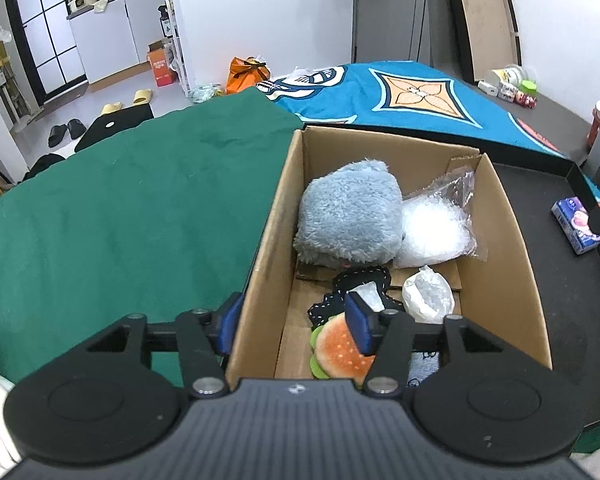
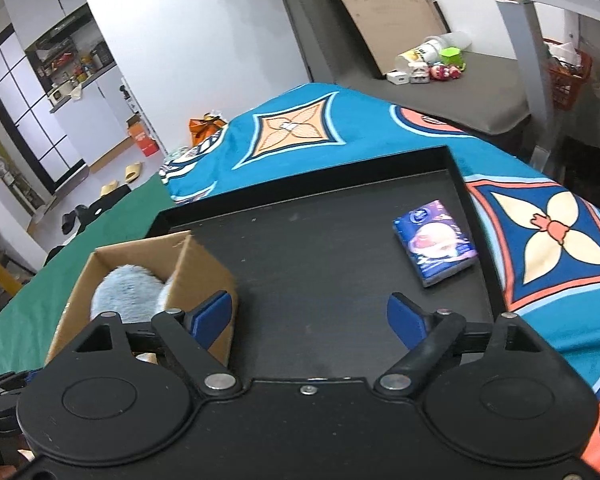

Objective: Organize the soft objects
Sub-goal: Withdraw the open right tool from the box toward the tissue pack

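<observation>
A cardboard box [image 1: 268, 248] holds a grey plush [image 1: 350, 212], a clear plastic bag of white filling [image 1: 436, 228], a small white bag [image 1: 428, 294], a black stitched fabric piece [image 1: 360, 280] and a burger plush [image 1: 338, 350]. My left gripper [image 1: 294, 326] is open and straddles the box's left wall, its right finger inside above the burger plush. My right gripper [image 2: 312, 320] is open and empty over the black tray [image 2: 320, 240]. A blue tissue pack [image 2: 436, 242] lies on the tray ahead to the right. The box [image 2: 204, 264] and grey plush [image 2: 128, 288] show at the left.
A green cloth [image 1: 120, 208] covers the table left of the box. A teal patterned cloth [image 2: 300, 128] lies beyond the tray. Small toys and cups [image 2: 428, 64] sit on a grey surface at the back. An orange basket [image 2: 568, 76] stands at the far right.
</observation>
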The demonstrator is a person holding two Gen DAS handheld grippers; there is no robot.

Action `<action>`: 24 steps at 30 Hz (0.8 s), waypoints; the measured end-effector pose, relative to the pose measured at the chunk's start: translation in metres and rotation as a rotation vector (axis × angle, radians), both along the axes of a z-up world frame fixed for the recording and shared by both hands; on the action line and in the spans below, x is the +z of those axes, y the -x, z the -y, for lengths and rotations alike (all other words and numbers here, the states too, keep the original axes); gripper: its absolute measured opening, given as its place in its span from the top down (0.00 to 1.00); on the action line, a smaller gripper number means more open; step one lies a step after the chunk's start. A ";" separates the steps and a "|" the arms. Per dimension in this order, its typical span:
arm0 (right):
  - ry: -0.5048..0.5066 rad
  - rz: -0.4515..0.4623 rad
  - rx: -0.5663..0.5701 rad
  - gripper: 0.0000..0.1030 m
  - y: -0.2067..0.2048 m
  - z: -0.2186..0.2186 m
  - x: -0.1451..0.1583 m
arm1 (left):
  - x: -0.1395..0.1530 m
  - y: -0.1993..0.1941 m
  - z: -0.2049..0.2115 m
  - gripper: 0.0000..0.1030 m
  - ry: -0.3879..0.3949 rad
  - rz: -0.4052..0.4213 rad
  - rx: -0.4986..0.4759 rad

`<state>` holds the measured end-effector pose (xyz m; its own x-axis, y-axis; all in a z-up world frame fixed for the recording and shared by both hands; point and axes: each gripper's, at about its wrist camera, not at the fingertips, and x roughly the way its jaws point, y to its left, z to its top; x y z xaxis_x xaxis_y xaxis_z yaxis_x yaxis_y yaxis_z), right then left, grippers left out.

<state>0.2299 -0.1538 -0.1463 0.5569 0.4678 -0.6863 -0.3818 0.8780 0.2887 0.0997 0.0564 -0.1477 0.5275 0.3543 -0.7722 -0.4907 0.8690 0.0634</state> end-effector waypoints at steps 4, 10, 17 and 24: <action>0.010 0.002 -0.019 0.14 -0.007 0.010 -0.005 | -0.002 -0.005 0.004 0.39 -0.020 -0.019 0.003; 0.051 0.027 -0.047 0.11 -0.019 0.023 -0.012 | -0.006 -0.013 0.010 0.32 -0.055 -0.047 0.008; 0.064 0.022 -0.076 0.11 -0.035 0.038 -0.026 | -0.010 -0.022 0.014 0.26 -0.086 -0.072 0.020; 0.067 0.025 -0.100 0.11 -0.055 0.046 -0.036 | -0.011 -0.029 0.016 0.26 -0.109 -0.086 0.030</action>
